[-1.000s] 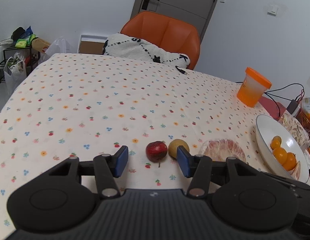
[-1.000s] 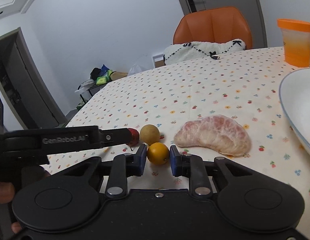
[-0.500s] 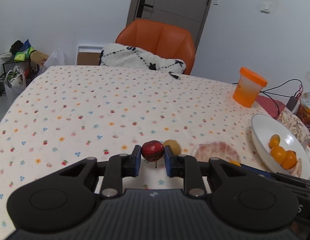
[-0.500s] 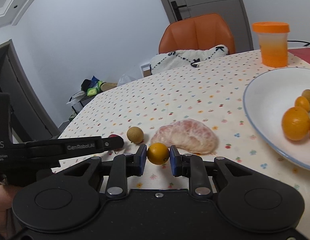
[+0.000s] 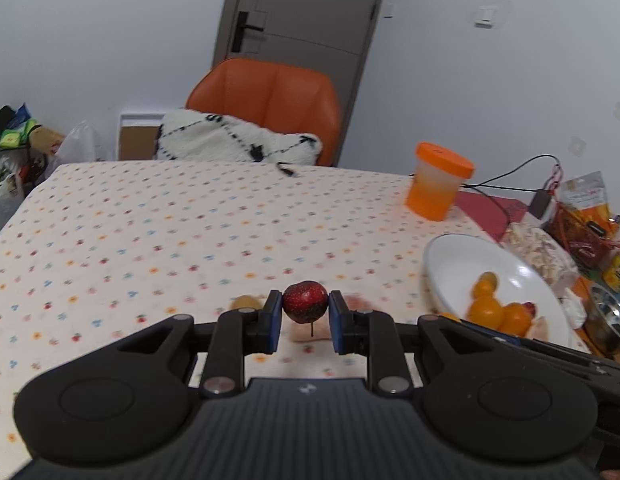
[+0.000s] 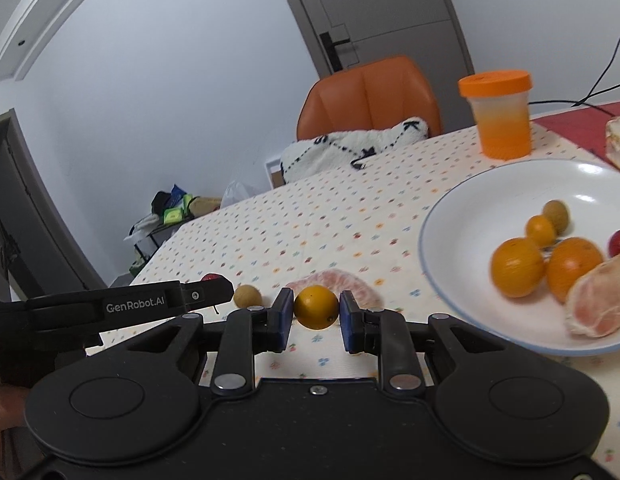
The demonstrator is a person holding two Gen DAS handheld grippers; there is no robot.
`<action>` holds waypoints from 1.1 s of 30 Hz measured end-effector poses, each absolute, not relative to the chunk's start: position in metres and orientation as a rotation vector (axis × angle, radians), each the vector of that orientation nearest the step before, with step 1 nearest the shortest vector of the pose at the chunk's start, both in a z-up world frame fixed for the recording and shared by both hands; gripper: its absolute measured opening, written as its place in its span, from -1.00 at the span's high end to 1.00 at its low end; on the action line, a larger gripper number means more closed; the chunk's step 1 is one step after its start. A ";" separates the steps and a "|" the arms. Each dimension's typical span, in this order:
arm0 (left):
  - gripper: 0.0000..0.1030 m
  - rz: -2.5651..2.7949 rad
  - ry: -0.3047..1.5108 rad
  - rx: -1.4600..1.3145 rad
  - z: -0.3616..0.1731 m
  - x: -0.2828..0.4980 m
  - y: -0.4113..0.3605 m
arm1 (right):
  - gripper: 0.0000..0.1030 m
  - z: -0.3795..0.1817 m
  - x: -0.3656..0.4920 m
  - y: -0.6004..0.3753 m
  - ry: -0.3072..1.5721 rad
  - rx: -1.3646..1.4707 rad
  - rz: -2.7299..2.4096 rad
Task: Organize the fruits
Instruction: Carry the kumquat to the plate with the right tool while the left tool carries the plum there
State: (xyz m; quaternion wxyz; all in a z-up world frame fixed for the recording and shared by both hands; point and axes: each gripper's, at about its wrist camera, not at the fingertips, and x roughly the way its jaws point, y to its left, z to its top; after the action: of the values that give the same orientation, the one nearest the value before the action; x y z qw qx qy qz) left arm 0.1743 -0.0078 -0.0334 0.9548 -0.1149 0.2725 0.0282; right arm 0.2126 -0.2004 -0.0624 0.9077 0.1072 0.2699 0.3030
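My left gripper (image 5: 304,320) is shut on a dark red fruit (image 5: 304,306) with a stem and holds it above the table. My right gripper (image 6: 316,318) is shut on a small orange fruit (image 6: 316,306), lifted above the table. A small tan round fruit (image 6: 247,295) and a peeled pink citrus piece (image 6: 334,281) lie on the flowered tablecloth. The tan fruit also shows in the left wrist view (image 5: 246,302). A white bowl (image 6: 462,216) on the right holds several oranges (image 6: 517,267), a red fruit and a peeled citrus piece. The left gripper also shows in the right wrist view (image 6: 213,293).
An orange-lidded cup (image 5: 436,180) stands at the far right of the table. An orange chair (image 5: 269,100) with a white cushion (image 5: 233,142) sits behind it. Cables, snack packs (image 5: 582,220) and a metal bowl (image 5: 608,316) crowd the right edge.
My left gripper closed on the red fruit and lifted it. My right gripper carried the orange fruit up and right, toward the bowl.
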 end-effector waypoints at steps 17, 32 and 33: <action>0.56 -0.043 0.527 -0.202 -0.022 0.180 -0.062 | 0.55 -0.050 0.206 -0.257 0.492 0.262 0.537; 0.56 -0.117 0.527 -0.183 -0.019 0.196 -0.101 | 0.55 -0.046 0.207 -0.310 0.453 0.300 0.435; 0.56 -0.120 0.528 -0.183 -0.019 0.198 -0.103 | 0.55 -0.046 0.208 -0.314 0.451 0.303 0.426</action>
State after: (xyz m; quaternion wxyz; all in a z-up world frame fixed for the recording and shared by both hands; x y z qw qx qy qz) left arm 0.1975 -0.1034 -0.0194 0.9594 -0.0902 0.2606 -0.0594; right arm 0.2080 -0.3136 -0.0455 0.9410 0.1485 0.2211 0.2089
